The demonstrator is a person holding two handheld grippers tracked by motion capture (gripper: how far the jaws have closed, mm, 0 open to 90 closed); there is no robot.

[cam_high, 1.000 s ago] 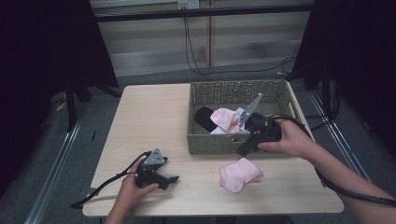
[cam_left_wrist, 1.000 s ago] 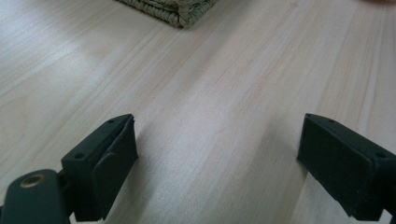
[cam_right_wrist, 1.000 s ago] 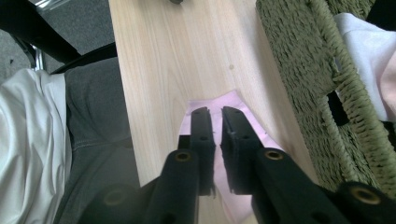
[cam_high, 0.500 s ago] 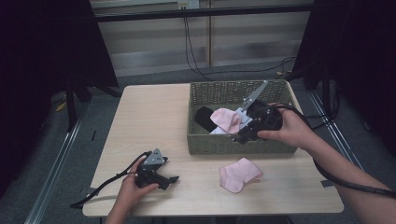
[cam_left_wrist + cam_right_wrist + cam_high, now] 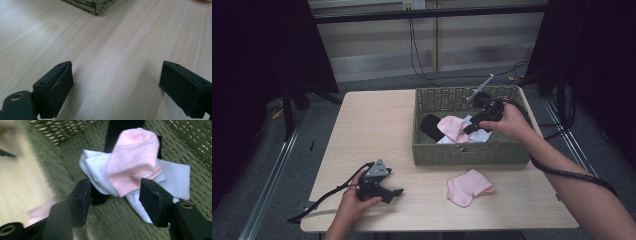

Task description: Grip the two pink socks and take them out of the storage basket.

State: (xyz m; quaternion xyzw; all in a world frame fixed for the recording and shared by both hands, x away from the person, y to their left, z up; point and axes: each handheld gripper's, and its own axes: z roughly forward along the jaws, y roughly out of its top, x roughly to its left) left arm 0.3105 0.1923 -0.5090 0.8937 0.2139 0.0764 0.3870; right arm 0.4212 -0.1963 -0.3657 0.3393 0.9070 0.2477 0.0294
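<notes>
1. High view: the right gripper (image 5: 469, 128) hangs over the woven basket (image 5: 464, 152), its jaws pointing at the pink sock (image 5: 453, 127) that lies inside on a white sock (image 5: 479, 135) beside a black sock (image 5: 430, 126). Another pink sock (image 5: 469, 186) lies on the table (image 5: 377, 125) just in front of the basket. The left gripper (image 5: 394, 193) rests on the table near the front edge.
2. Left gripper view: the left gripper (image 5: 116, 87) is released, jaws wide over bare wood, holding nothing.
3. Right gripper view: the right gripper (image 5: 113, 202) has just been opening; its jaws flank the pink sock (image 5: 133, 162) without pressing on it. A clean pick probably means lowering onto the pink fold alone, clear of the white sock (image 5: 172, 180), before clenching.
4. No brand, label or writing is readable.
</notes>
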